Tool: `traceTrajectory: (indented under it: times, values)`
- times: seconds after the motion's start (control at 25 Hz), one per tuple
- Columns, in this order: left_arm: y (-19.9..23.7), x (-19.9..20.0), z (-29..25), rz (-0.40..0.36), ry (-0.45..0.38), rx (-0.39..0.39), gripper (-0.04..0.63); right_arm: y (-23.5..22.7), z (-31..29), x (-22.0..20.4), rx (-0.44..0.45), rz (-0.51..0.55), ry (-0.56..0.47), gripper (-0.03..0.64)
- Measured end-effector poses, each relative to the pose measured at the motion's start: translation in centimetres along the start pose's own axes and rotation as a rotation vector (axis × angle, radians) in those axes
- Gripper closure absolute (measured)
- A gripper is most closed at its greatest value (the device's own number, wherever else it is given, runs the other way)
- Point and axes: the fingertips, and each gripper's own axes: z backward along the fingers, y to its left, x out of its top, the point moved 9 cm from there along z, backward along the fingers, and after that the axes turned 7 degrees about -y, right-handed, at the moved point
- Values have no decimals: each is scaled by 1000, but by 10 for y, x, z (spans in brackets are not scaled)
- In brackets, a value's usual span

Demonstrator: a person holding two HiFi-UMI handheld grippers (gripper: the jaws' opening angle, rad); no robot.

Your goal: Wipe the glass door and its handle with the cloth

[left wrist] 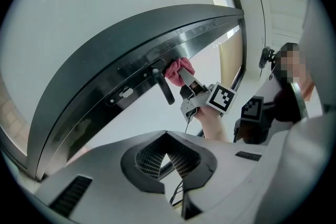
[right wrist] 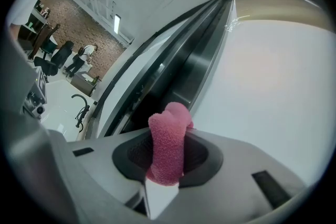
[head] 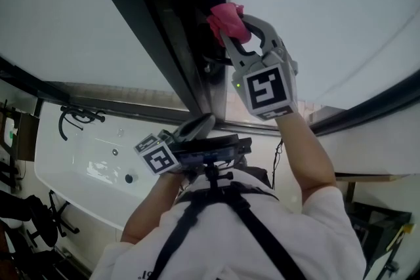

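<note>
Up against the dark metal door frame (left wrist: 131, 44), the right gripper (head: 231, 35) is pinching a bunched pink fleecy cloth (head: 224, 15) between its fingers and holding it at the top end of the black lever handle (left wrist: 164, 87). Only the left gripper view is showing that handle clearly. The right gripper view is showing the cloth standing clamped between both pads, beside the pale frosted glass door (right wrist: 273, 86). The left gripper (head: 197, 124) is hanging low near the person's chest, its fingers pressed together on nothing.
</note>
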Motion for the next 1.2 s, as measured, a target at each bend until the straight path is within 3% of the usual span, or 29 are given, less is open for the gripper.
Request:
traceTrajectory:
  times: [0.48, 0.72, 1.2]
  values:
    - [0, -1, -1, 3, 6, 6, 603, 8, 0, -18, 33, -10, 32, 514]
    - [1, -2, -2, 5, 9, 13, 603, 1, 12, -19, 60, 62, -32, 514]
    - [0, -6, -6, 11, 15, 27, 603, -8, 34, -45, 63, -23, -37, 514]
